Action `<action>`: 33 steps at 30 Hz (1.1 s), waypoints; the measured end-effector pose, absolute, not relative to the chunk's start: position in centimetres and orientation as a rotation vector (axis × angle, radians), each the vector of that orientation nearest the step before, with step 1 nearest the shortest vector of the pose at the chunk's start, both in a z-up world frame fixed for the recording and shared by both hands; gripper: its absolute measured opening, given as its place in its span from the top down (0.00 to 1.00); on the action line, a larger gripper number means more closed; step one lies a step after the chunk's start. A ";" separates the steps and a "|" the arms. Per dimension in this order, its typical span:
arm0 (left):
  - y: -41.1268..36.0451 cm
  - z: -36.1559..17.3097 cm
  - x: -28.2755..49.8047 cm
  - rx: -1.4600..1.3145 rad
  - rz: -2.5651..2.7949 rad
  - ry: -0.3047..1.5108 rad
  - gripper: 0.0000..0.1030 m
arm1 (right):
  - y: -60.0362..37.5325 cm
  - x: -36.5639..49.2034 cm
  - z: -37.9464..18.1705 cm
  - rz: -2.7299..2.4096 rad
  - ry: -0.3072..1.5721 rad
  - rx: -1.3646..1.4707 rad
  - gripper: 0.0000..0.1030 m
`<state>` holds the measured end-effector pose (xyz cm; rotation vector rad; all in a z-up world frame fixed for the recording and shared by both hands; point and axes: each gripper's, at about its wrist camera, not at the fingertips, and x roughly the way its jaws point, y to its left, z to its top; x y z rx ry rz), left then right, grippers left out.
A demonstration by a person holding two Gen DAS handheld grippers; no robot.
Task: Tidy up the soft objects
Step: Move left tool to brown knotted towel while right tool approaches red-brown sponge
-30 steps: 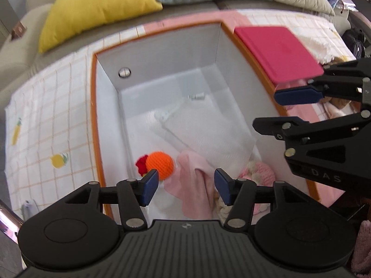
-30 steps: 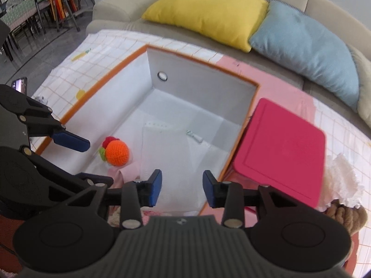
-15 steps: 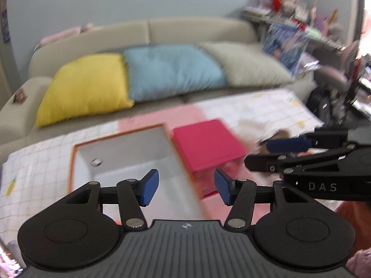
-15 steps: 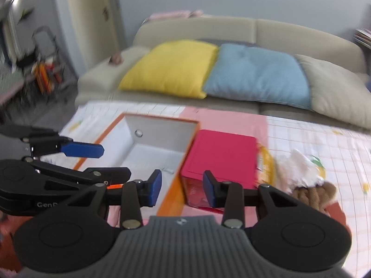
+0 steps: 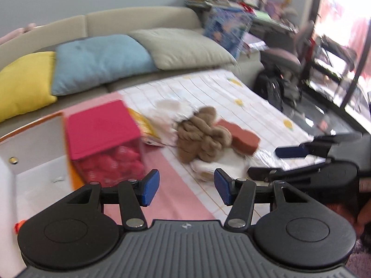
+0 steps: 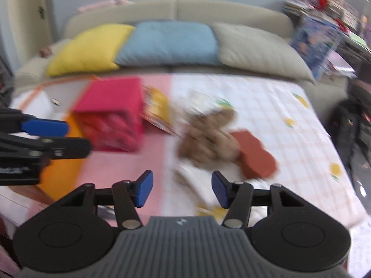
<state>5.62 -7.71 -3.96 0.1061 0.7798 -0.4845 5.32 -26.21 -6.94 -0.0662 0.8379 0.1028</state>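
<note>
A brown knitted soft toy (image 5: 203, 136) (image 6: 208, 139) lies on the checked cloth, on white soft items (image 5: 215, 164). A red-brown sponge-like block (image 5: 238, 136) (image 6: 255, 155) lies at its right. The white storage bin with orange rim (image 5: 34, 153) stands at the left. My left gripper (image 5: 186, 190) is open and empty, above the pink cloth short of the toy. My right gripper (image 6: 182, 190) is open and empty, just short of the white items; it also shows in the left wrist view (image 5: 289, 159).
A pink-lidded box (image 5: 102, 136) (image 6: 111, 113) stands between bin and toy, with a yellow packet (image 5: 143, 125) behind it. Yellow (image 6: 90, 46), blue (image 6: 167, 44) and beige (image 6: 257, 51) cushions line the sofa behind. A black bag (image 5: 276, 88) sits on the floor at right.
Both grippers have lifted out of the bin and swung right, from looking down into the bin to facing the brown toy and sponge. Both stayed open and empty.
</note>
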 end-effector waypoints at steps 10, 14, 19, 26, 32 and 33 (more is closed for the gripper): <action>-12.7 -5.7 9.8 0.055 -0.525 0.836 0.25 | -32.5 8.4 -9.5 -0.009 0.905 -0.001 0.35; -14.6 -6.7 12.7 -0.010 -0.491 0.892 0.19 | -33.6 10.6 -10.5 0.011 0.919 -0.020 0.30; -15.9 -8.8 16.4 -0.166 -0.413 0.984 0.15 | -35.2 13.8 -11.9 0.050 0.959 -0.054 0.18; -17.6 -11.5 19.4 -0.270 -0.282 1.072 0.15 | -36.6 18.0 -14.5 0.114 1.026 -0.059 0.16; -17.8 -13.4 20.5 -0.310 -0.232 1.146 0.16 | -37.9 19.9 -16.6 0.143 1.091 0.029 0.16; -17.7 -13.7 20.6 -0.327 -0.234 1.154 0.17 | -38.1 20.0 -16.8 0.137 1.097 0.047 0.16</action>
